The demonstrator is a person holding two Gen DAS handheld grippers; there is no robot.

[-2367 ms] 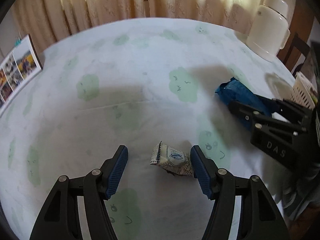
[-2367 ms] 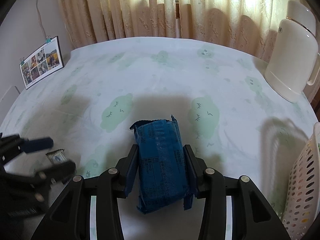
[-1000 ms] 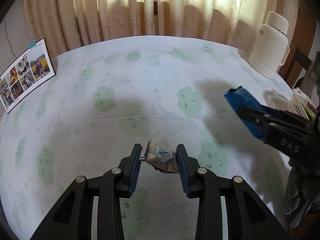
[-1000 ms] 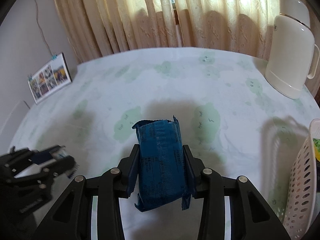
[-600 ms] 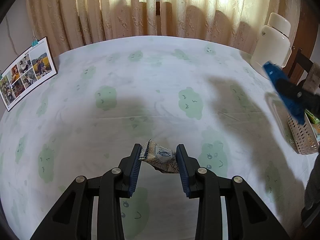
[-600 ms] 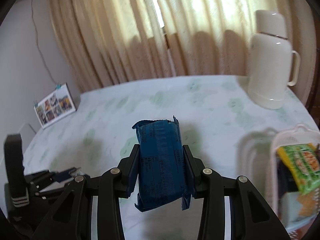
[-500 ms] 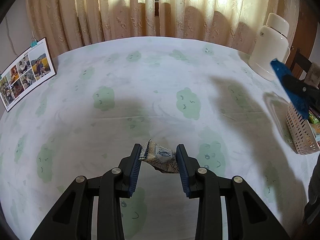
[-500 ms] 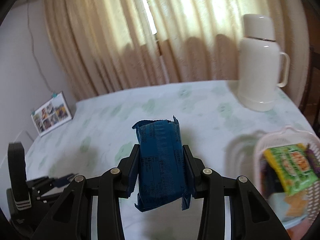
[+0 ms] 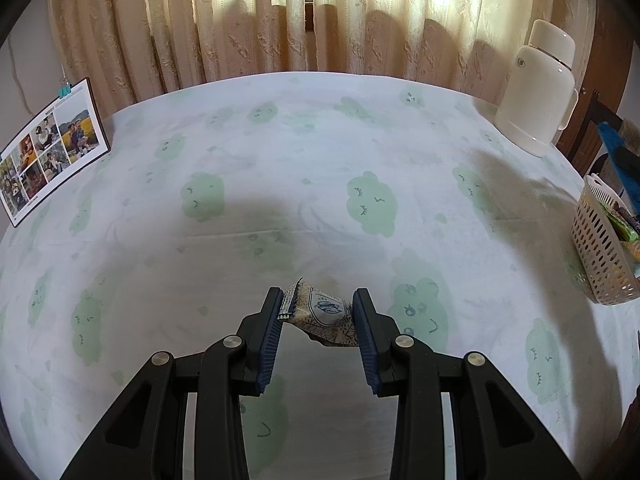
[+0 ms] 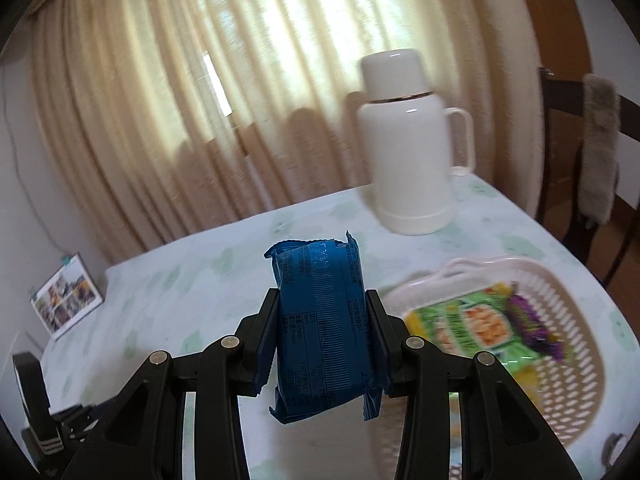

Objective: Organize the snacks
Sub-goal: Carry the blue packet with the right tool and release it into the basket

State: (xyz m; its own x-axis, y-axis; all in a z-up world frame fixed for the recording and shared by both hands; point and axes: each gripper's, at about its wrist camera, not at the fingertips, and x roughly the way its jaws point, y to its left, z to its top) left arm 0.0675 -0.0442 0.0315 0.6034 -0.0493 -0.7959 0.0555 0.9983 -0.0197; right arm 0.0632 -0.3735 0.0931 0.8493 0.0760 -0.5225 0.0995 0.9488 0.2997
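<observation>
cloud-print tablecloth under crinkled blue snack packet, printed text showing.

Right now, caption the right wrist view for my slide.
Right gripper carries blue foil snack pack beside perforated plastic basket.

Left gripper: matte black angular arms, silver round screws at the joints, ribbed blue pads inside. Right gripper looks identical.
</observation>
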